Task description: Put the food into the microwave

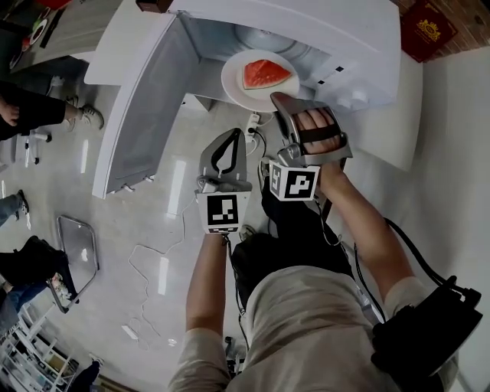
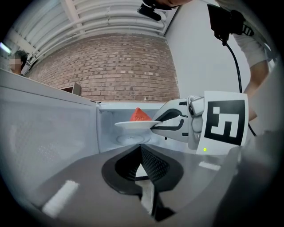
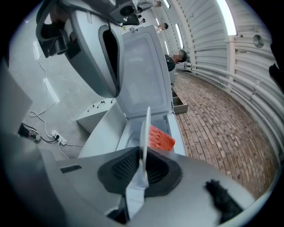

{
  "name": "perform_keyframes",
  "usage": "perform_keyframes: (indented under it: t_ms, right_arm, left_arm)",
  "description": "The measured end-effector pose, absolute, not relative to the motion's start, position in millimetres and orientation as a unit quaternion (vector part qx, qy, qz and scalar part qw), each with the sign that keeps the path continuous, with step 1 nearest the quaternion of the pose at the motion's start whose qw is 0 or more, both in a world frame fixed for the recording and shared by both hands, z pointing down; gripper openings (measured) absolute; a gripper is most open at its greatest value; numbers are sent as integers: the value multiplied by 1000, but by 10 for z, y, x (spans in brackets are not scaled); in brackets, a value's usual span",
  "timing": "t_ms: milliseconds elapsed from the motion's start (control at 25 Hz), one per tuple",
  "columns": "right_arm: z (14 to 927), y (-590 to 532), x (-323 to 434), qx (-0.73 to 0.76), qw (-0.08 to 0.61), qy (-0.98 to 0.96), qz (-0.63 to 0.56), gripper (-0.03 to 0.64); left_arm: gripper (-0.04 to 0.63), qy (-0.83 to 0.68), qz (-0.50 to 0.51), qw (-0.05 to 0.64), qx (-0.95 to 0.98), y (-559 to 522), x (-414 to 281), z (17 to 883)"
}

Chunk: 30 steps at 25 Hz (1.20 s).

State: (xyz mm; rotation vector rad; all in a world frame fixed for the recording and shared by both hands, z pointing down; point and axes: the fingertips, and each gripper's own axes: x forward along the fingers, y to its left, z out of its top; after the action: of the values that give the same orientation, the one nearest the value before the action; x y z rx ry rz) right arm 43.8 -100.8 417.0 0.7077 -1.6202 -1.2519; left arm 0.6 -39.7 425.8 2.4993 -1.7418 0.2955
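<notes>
Pinching plate point(image 1: 234, 86), right gripper point(image 1: 279, 98)

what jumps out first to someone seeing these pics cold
The red watermelon slice on a white plate stands out, right at the mouth of the open microwave at the top of the head view. The right claw grips the plate's rim, while the left claw hangs shut and empty beside the swung-open door.

Field note: I read this as an indoor test space, not a home. Brick wall point(image 2: 128, 66) beyond my left fingers point(image 2: 154, 165), ribbed ceiling point(image 2: 88, 17) above them. Glossy floor point(image 1: 161, 222) below with loose cables point(image 1: 145, 264) and a power strip point(image 1: 254, 121). Bystanders point(image 1: 31, 107) off to their left.
</notes>
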Motion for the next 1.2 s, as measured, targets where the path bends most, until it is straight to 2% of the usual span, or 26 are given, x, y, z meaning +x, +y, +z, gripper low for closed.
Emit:
perform_keyframes:
  t_ms: [560, 1200]
  right_arm:
    - [4355, -1638, 436, 293, 481, -675, -476, 29]
    - [4501, -1799, 422, 310, 530, -640, -462, 29]
  left_arm:
    - [8, -587, 103, 70, 800, -959, -45, 4427]
    - [8, -530, 109, 69, 838, -964, -110, 4508]
